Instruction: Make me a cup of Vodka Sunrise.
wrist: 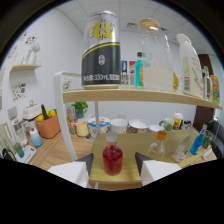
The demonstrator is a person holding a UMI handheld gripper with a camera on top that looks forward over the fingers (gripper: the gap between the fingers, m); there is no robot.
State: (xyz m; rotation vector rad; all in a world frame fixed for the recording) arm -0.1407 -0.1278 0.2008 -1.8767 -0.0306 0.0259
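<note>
A small round glass flask of red liquid [112,158] with a clear stopper stands on the wooden table [130,145], between my two fingertips and slightly ahead of them. My gripper [114,164] is open, with a gap on each side of the flask. Beyond and to the right, a stemmed glass [160,141] holds a little orange liquid. On the shelf [135,96] above stand a black, silver and yellow can [101,50], a glass jar with a wooden lid and pale liquid [157,62], and a white bottle [190,65].
A row of paper cups and bowls [117,125] lines the back of the table. An orange pot [48,125] and a small plant [80,107] sit to the left. A blue bottle [200,142] and a white bottle [182,150] stand to the right.
</note>
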